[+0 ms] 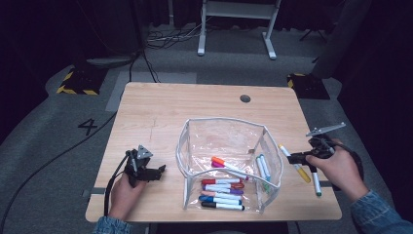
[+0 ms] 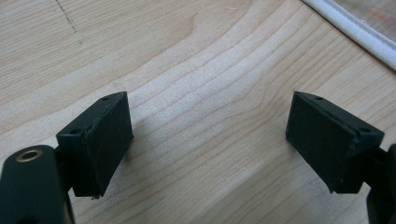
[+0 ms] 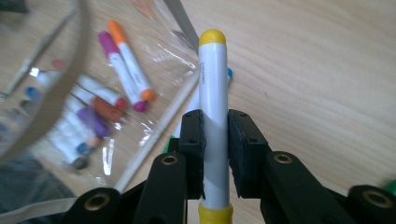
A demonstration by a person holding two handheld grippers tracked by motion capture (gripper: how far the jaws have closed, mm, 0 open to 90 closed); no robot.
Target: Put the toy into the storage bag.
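At the near left of the wooden table [image 1: 146, 102], the left gripper [image 1: 155, 172] rests low over the bare wood with a hand [image 1: 124, 195] wrapped round it; in the left gripper view its two black jaws stand spread wide with only table grain between them, and the white-edged rim of the pouch crosses the far right corner. Just right of it, in the middle of the near half, stands the clear zip pouch [image 1: 195, 146], open at the top, with a heap of markers [image 1: 221, 192] lying inside on its floor, among them an orange-capped one [image 3: 128, 58] and a purple-capped one [image 3: 116, 65]. To the right of the pouch, the right gripper [image 3: 215, 140] is held above the table's right edge, its jaws pinching a white marker with yellow ends [image 3: 213, 84] across the middle of its barrel. A green-tipped marker [image 1: 315, 183] lies on the table just near that hand. Beyond the far edge, a white frame [image 1: 236, 19] stands on the grey floor.
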